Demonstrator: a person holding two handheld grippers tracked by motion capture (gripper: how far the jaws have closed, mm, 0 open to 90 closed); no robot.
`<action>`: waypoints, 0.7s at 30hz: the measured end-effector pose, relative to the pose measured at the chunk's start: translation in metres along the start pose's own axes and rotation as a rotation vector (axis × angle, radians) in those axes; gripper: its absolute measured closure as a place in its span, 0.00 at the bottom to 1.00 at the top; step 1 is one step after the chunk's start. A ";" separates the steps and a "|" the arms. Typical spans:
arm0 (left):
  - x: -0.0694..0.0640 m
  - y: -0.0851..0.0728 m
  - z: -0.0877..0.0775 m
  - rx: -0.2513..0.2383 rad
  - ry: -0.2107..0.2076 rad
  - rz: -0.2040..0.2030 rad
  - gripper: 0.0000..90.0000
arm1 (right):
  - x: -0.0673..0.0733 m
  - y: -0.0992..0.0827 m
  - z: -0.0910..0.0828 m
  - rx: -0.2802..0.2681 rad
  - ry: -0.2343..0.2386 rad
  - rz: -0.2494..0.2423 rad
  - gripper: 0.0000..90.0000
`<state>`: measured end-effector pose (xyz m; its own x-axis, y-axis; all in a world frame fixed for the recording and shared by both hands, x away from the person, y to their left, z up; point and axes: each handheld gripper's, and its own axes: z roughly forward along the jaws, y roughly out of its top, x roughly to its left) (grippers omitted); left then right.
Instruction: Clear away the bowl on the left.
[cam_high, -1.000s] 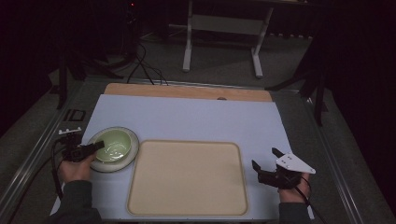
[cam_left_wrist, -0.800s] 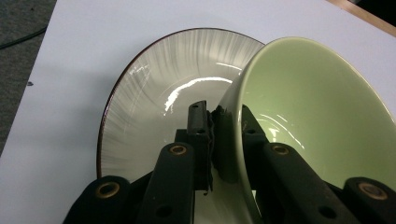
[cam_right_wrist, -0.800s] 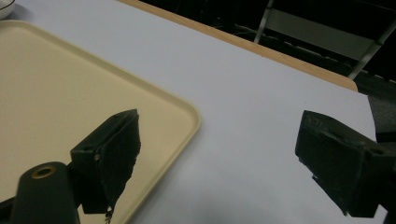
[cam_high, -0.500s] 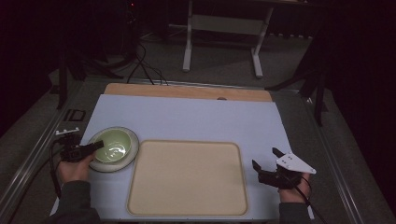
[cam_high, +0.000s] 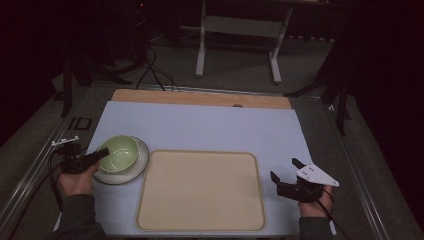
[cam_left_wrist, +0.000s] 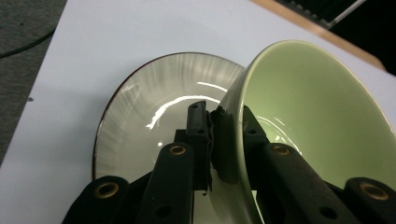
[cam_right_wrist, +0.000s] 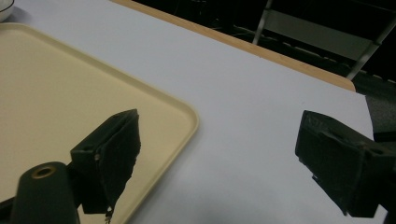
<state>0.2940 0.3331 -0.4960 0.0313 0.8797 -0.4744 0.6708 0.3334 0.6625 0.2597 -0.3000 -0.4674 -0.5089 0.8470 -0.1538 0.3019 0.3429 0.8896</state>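
i can't read any words or labels on my things here.

my left gripper (cam_high: 102, 152) is pinching the green bowl (cam_high: 120, 152) by its rim. in the left gripper view one black jaw sits on the outside of the bowl's wall and the other jaw sits inside it, and both press on the thin edge. the green bowl (cam_left_wrist: 317, 116) is at the near left part of the table, right at the tips of my left gripper (cam_left_wrist: 224, 126). my left hand (cam_high: 76, 180) is just to the left of it and a bit nearer.

the bowl is over a plate (cam_high: 137, 167) with a dark rim. in the left gripper view the bowl is tipped, with its open mouth turned up and off to one side, and the shiny plate (cam_left_wrist: 140, 116) shows under it and beside it. i can't tell if the bowl's bottom touches the plate. the bowl is round, so it has no long side.

a big tan tray (cam_high: 200, 190) lies just to the right of the plate, in the near middle of the pale blue mat (cam_high: 210, 125).

my right gripper (cam_high: 285, 175) is at the near right, well apart from the bowl, past the right edge of the tray. its jaws are spread wide with nothing between them. in the right gripper view the tray (cam_right_wrist: 56, 93) corner and the mat (cam_right_wrist: 243, 102) lie under my right gripper (cam_right_wrist: 219, 154).
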 end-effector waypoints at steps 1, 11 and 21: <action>-0.001 0.000 -0.001 -0.006 -0.003 -0.003 0.90 | 0.000 0.000 0.000 -0.001 0.000 -0.001 0.15; -0.009 0.004 -0.009 -0.035 -0.014 0.028 0.89 | 0.000 0.000 0.000 -0.004 0.001 0.001 0.15; -0.017 0.006 -0.014 -0.061 -0.024 0.047 0.89 | 0.000 0.000 -0.001 -0.005 -0.002 0.001 0.15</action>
<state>0.2872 0.3249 -0.4753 0.0798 0.8865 -0.4557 0.6220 0.3129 0.7178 0.2594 -0.3006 -0.4666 -0.5072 0.8481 -0.1531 0.2985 0.3396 0.8919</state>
